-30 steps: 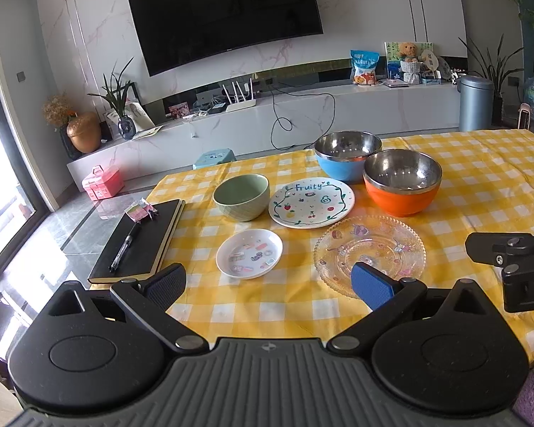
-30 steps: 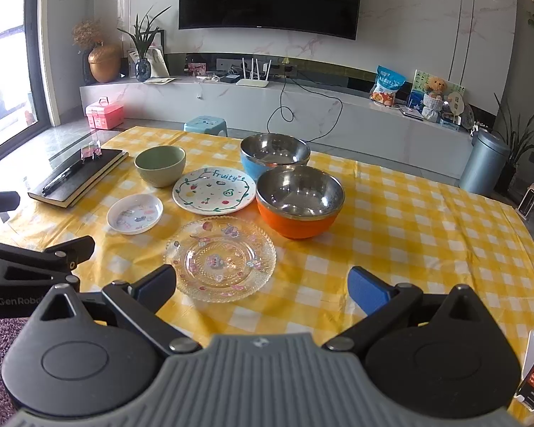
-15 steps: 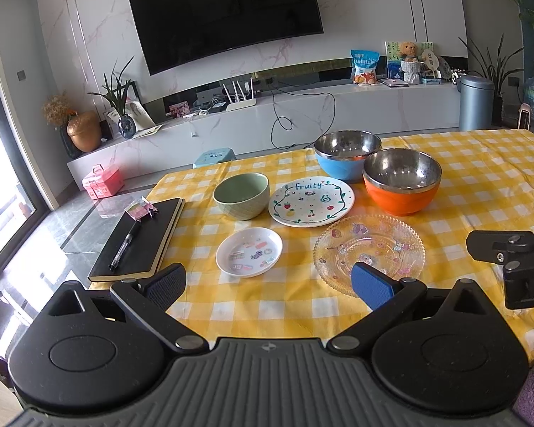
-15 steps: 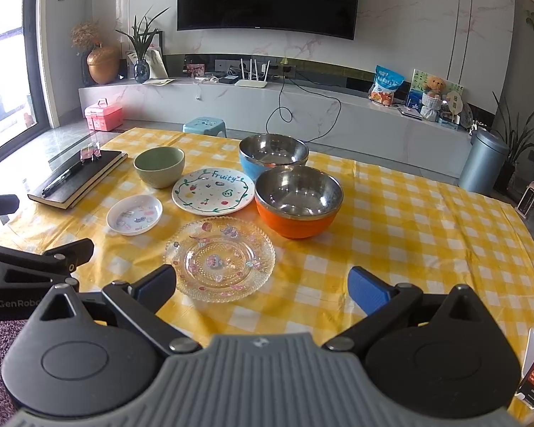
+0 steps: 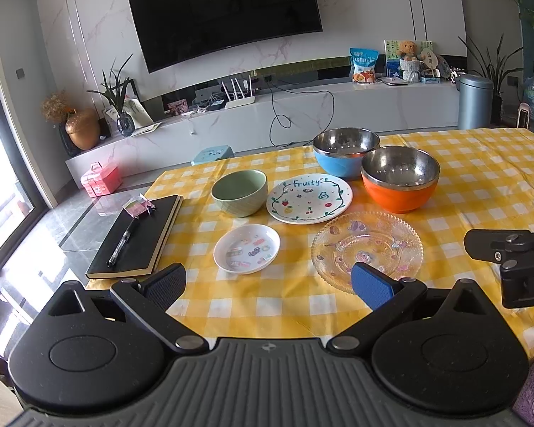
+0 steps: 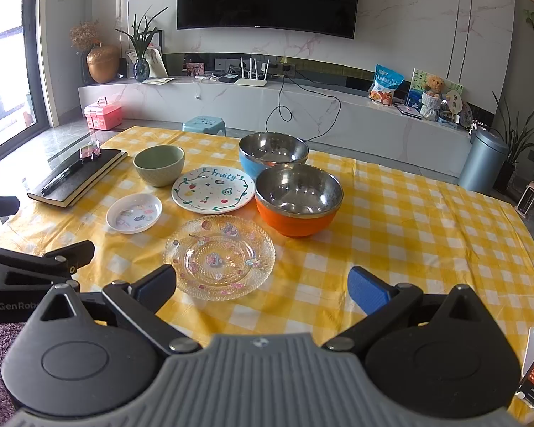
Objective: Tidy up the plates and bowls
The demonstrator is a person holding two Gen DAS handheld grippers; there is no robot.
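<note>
We're at the start: both hand-held grippers, left (image 5: 268,283) and right (image 6: 261,290), gape wide, empty. 3 plates, 3 bowls sit unstacked on the tabletop (image 6: 409,220); next we reach the glass plate (image 6: 219,257).

Straight ahead of your left jaws sits the small dish (image 5: 246,248); beyond it, the ceramic bowl (image 5: 239,192) to the left and the "Fruity" plate (image 5: 309,198) to the right, close together. The glass plate (image 5: 366,247) lies just past your left gripper's right finger – in the right wrist view it is nearer that gripper's left finger. Behind it stand two steel bowls (image 5: 400,177), the nearer one just in front of the farther (image 5: 345,150). Off to the left of your jaws, a notebook (image 5: 135,236) rests at the table edge (image 5: 288,315) with a pen (image 5: 122,241) on it.
</note>
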